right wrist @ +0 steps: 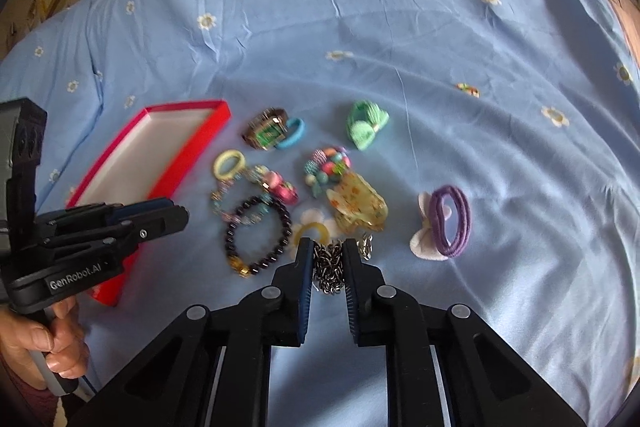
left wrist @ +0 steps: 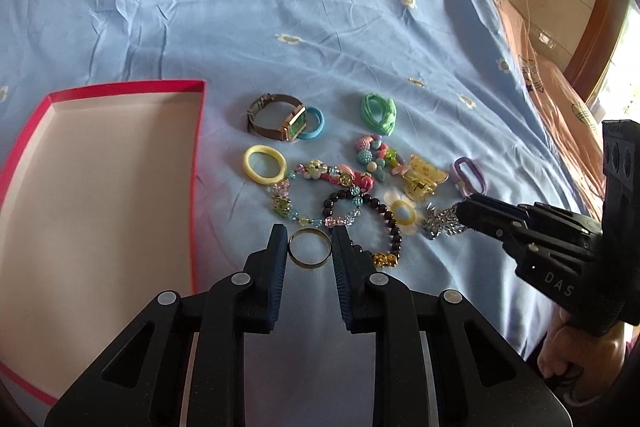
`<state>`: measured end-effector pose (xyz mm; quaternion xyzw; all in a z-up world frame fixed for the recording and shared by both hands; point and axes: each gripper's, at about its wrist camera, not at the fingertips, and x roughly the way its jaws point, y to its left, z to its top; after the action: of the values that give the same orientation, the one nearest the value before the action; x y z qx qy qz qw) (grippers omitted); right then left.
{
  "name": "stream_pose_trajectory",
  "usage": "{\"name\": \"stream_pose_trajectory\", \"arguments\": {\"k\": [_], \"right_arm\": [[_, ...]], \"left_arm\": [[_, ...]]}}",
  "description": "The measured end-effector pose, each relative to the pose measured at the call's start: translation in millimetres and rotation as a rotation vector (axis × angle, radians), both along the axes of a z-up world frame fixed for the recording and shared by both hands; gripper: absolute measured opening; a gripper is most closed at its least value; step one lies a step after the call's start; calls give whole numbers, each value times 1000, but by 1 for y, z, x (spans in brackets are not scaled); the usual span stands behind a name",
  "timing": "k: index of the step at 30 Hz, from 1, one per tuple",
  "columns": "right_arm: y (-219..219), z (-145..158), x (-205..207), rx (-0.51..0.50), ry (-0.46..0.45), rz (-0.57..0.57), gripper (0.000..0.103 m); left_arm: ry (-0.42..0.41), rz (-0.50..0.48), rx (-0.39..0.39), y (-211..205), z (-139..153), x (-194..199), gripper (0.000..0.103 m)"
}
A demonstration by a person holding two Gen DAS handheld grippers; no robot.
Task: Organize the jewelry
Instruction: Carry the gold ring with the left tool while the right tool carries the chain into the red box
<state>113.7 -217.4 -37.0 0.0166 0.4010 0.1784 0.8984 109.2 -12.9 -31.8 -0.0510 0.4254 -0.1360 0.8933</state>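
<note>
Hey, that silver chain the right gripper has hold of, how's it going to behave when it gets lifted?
The silver chain looks like loose metal links bunched between the right gripper pads, so it will probably hang floppy. A loop lies outside the grip and may dangle or swing. Smooth links might slip through.

bedsheet [left wrist: 320,27]: I'm seeing creased matt cloth
ring [left wrist: 310,249]: I'm seeing glossy gold-toned metal
chain [right wrist: 329,263]: I'm seeing shiny metal links

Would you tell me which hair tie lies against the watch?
The blue hair tie, touching the watch; the yellow and purple ones lie apart.
</note>
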Motion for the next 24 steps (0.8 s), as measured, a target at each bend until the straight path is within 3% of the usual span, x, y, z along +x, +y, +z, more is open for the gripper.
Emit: {"name": "stream_pose_trajectory", "arguments": {"k": [12, 24], "right_arm": [[31, 35, -6, 49, -61, 66, 14], [113, 44, 6, 92, -65, 234, 14]], "left_arm": [[-56, 97, -20, 52, 24, -23, 21], [-54, 222, -9, 119, 25, -23, 21]]}}
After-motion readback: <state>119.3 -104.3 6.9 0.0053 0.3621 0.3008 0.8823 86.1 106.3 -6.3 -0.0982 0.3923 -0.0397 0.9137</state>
